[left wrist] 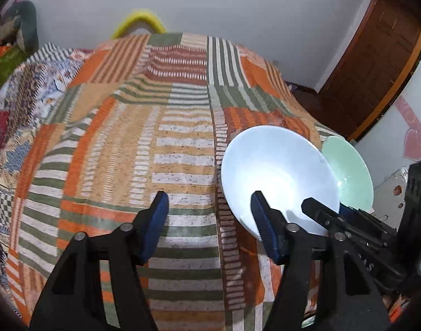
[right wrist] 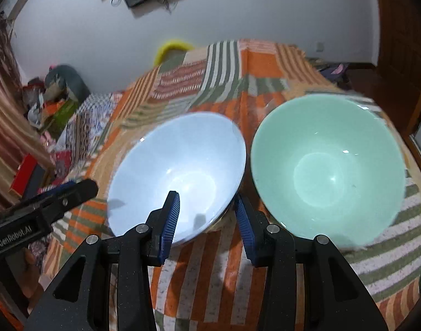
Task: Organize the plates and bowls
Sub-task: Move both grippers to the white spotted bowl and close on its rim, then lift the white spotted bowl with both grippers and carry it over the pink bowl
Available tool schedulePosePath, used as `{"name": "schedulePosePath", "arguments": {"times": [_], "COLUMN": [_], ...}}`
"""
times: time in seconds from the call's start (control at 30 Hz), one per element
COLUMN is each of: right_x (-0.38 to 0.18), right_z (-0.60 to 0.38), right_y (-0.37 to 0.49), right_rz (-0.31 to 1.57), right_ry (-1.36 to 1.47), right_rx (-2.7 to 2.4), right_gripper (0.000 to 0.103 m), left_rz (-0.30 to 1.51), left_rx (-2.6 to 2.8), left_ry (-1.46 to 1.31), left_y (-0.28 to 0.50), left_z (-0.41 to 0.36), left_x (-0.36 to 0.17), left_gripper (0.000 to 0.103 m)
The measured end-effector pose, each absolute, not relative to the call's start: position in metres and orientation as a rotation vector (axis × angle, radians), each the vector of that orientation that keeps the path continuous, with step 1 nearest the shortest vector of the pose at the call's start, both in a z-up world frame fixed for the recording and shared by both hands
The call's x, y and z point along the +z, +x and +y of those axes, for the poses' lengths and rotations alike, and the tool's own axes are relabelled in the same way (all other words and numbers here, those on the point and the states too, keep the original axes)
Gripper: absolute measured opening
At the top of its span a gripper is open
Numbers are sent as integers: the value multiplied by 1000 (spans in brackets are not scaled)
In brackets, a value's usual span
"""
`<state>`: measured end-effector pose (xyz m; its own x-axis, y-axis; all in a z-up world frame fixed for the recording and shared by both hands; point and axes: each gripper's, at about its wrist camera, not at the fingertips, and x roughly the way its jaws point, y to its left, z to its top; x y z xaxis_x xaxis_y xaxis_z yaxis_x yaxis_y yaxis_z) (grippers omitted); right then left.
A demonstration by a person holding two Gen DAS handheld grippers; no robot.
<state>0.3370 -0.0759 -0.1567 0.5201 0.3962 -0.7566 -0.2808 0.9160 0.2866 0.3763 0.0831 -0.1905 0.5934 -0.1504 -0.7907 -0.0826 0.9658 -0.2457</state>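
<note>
- Left wrist view: the left hand-held gripper (left wrist: pixel 210 220) points steeply down at the patchwork bedspread (left wrist: pixel 144 127). Its blue pads (left wrist: pixel 265 229) stand well apart with only cloth between them; it grips nothing.
- The right-hand pad overlaps the near left rim of the pale blue bowl (left wrist: pixel 276 171); whether it touches the rim cannot be told.
- The right hand-held gripper (left wrist: pixel 318 209) enters from the right of the pale blue bowl, one black finger lying over the bowl's inside near the rim. Its other finger is hidden.
- The green bowl (left wrist: pixel 348 168) lies just right of and behind the pale blue bowl, largely hidden by it.
- Right wrist view: the right hand-held gripper (right wrist: pixel 207 220) angles down, partly open. Its left pad (right wrist: pixel 171 218) sits inside the pale blue bowl (right wrist: pixel 182 160) and the other pad sits outside the near right rim. The rim is between them, but blur hides whether they press on it.
- The green bowl (right wrist: pixel 329 171) sits on the bedspread (right wrist: pixel 210 275) just right of the pale blue bowl, its edges smeared.
- The left hand-held gripper (right wrist: pixel 72 190) reaches in left of the pale blue bowl, its tip short of the rim.
</note>
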Motion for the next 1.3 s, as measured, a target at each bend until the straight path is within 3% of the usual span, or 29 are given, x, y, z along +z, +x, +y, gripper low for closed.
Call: {"name": "schedulePosePath", "arguments": {"times": [0.3,0.83,1.3], "right_x": [-159,-144,-78], "right_z": [-82,-74,-70], "right_y": [336,298,221], "right_rz": [927,934,796], "right_ry": [141,84,58], "right_rx": [455,451,480], "right_gripper": [27,25,25], "left_rz": [1035,990,852], "left_rx": [-112,-126,-136], "left_ry": [-284,-188,-196], "left_y": [407,332,217], "left_z": [75,55,54], "left_x": [-217,-186,-120], "left_gripper": [17,17,17]}}
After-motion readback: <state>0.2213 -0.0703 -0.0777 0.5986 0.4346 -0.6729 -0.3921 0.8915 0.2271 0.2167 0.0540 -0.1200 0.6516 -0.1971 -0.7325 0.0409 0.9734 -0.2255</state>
